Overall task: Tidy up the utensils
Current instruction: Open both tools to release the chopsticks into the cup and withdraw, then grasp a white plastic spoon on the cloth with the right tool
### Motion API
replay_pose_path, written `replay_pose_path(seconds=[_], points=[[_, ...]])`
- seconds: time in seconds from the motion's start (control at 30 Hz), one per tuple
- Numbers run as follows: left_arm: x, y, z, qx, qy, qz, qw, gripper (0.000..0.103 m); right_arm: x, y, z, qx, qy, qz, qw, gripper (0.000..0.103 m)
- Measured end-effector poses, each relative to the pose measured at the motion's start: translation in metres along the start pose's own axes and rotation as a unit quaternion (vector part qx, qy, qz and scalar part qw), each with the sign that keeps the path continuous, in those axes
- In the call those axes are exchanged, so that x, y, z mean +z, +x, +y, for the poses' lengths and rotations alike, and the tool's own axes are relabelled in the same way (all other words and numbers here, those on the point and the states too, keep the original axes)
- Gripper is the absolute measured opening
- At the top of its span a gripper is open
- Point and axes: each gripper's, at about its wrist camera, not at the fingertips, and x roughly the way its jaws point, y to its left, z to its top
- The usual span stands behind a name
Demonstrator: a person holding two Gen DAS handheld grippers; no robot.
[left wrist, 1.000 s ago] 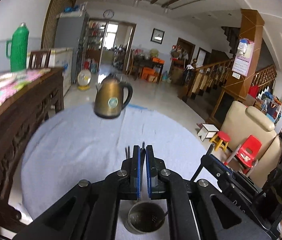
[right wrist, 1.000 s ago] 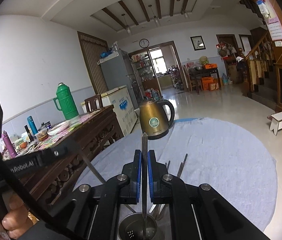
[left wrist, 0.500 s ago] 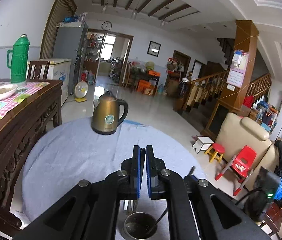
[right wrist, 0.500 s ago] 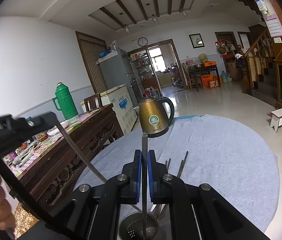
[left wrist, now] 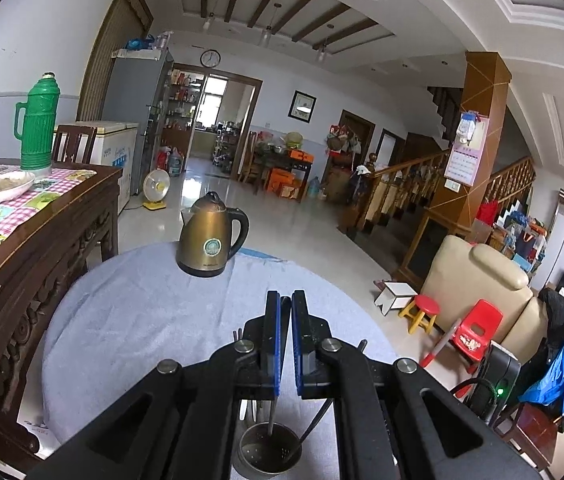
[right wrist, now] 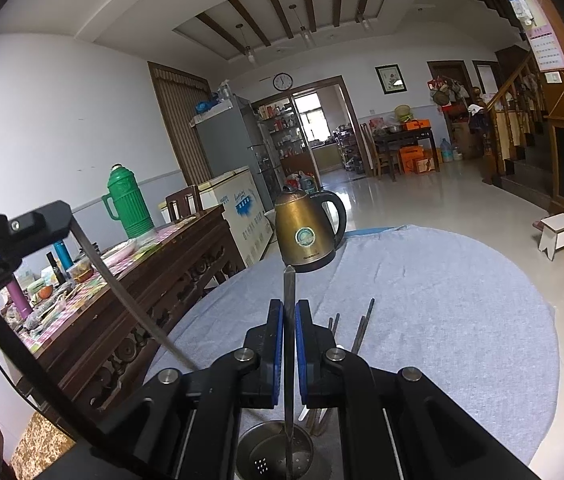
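On the round table's grey cloth [right wrist: 441, 300] stands a perforated steel cup [right wrist: 258, 454], also low in the left wrist view [left wrist: 268, 456]. My right gripper [right wrist: 289, 304] is shut on a flat metal utensil [right wrist: 289, 284] that stands upright with its lower end in the cup. My left gripper [left wrist: 285, 300] is shut; in the right wrist view it hangs high at the left [right wrist: 72, 226], gripping a long thin metal utensil [right wrist: 130, 300] that slants down toward the cup. Several dark utensil handles [right wrist: 361, 328] lie on the cloth just beyond the cup.
A bronze electric kettle [left wrist: 210, 236] stands at the table's far edge. A dark carved wooden table [right wrist: 170, 280] with a green thermos [right wrist: 128, 204] and dishes runs along the left. A beige armchair [left wrist: 481, 280] and red child's chair [left wrist: 477, 328] stand to the right.
My left gripper has risen and drawn back to the left, lifting its thin utensil with it. The right gripper and its upright utensil have stayed where they were.
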Motion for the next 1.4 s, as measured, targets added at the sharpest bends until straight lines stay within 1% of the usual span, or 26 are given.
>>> replay_pose_path(seconds=[0.13,0.3,0.43,0.7,0.77,0.8,0.83,0.87,0.9,0.93,0.97,1.07,1.1,1.17,1.27,1.37,1.4], points=[[-0.001,0.0,0.0,0.0,0.0,-0.001,1.0,0.005,-0.001,0.002,0.0,0.0,-0.001,0.001,1.0,0.007],[-0.01,0.009,0.0,0.003,0.002,0.011,0.9999,0.005,-0.001,0.002,-0.001,0.002,-0.002,0.003,1.0,0.007],[-0.019,0.018,0.004,0.013,-0.001,0.023,0.9996,0.005,-0.002,0.002,0.0,0.005,-0.004,0.004,1.0,0.007],[-0.04,0.043,0.023,0.026,-0.021,0.076,0.9965,0.005,-0.004,0.005,-0.002,0.014,-0.001,0.016,1.0,0.008],[-0.042,0.047,0.026,0.021,-0.024,0.091,0.9953,0.005,-0.004,0.007,-0.003,0.02,0.0,0.024,1.0,0.01],[-0.043,0.049,0.028,0.02,-0.028,0.097,0.9947,0.006,-0.005,0.008,-0.004,0.023,0.002,0.029,0.999,0.02],[-0.045,0.049,0.03,0.021,-0.03,0.099,0.9944,0.009,-0.004,0.008,-0.007,0.025,0.007,0.031,0.999,0.036],[-0.045,0.05,0.031,0.021,-0.031,0.101,0.9942,0.019,-0.004,0.008,-0.009,0.025,0.011,0.03,0.999,0.045],[-0.045,0.049,0.033,0.018,-0.034,0.1,0.9943,0.032,-0.004,0.006,-0.013,0.025,0.02,0.025,0.999,0.061],[-0.044,0.047,0.037,0.016,-0.037,0.093,0.9949,0.039,-0.003,0.003,-0.02,0.028,0.032,0.014,0.999,0.065],[-0.043,0.045,0.04,0.016,-0.038,0.085,0.9955,0.048,-0.002,0.0,-0.024,0.032,0.039,0.005,0.999,0.065],[-0.038,0.038,0.052,0.018,-0.041,0.056,0.9974,0.052,0.002,-0.007,-0.042,0.025,0.058,-0.017,0.998,0.065],[-0.036,0.037,0.057,0.02,-0.045,0.05,0.9976,0.056,0.004,-0.006,-0.051,0.02,0.067,-0.02,0.997,0.065],[-0.033,0.038,0.072,0.029,-0.059,0.038,0.9971,0.058,0.005,-0.001,-0.067,0.011,0.087,-0.016,0.996,0.064],[-0.031,0.045,0.094,0.044,-0.081,0.035,0.9952,0.059,0.002,0.012,-0.089,0.004,0.119,0.0,0.993,0.064],[-0.036,0.059,0.122,0.063,-0.11,0.046,0.9908,0.059,-0.005,0.033,-0.111,-0.001,0.145,0.033,0.989,0.06],[-0.038,0.065,0.132,0.067,-0.121,0.052,0.9891,0.059,-0.008,0.046,-0.119,0.0,0.153,0.053,0.987,0.06]])
